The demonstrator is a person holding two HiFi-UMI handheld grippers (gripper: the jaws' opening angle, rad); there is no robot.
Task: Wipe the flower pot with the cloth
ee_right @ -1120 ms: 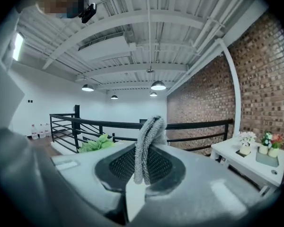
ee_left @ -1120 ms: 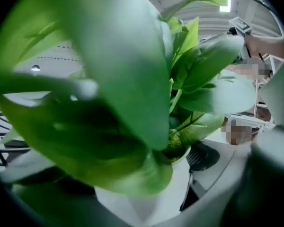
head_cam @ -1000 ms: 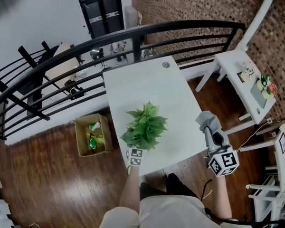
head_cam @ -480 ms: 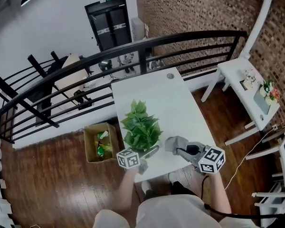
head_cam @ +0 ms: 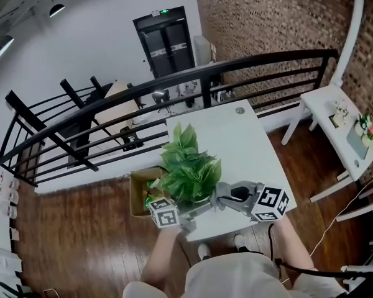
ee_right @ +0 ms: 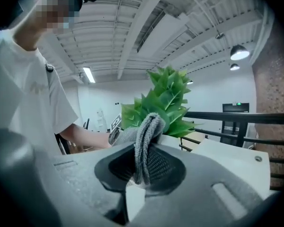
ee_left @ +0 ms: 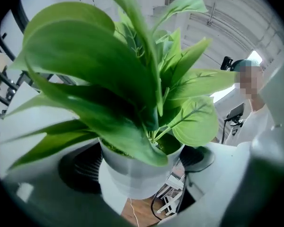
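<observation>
Over the worktop's (head_cam: pixel 239 143) near edge, your left tool (head_cam: pixel 189 210) has lifted the pot (ee_left: pixel 132 174) clear, its jaws just closing slightly and clamped on the pot's sides. A plant (head_cam: pixel 186 166) fills it. Your right tool (head_cam: pixel 233 197), pinching the cloth (ee_right: pixel 146 141), has swung in beside it.

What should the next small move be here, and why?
Probably press the grey cloth in the right tool against the side wall of the white flower pot. The left tool, whose jaws have just been closing, grips the pot clear of the table, and the cloth hangs beside the leaves, but no view shows it touching the pot.
</observation>
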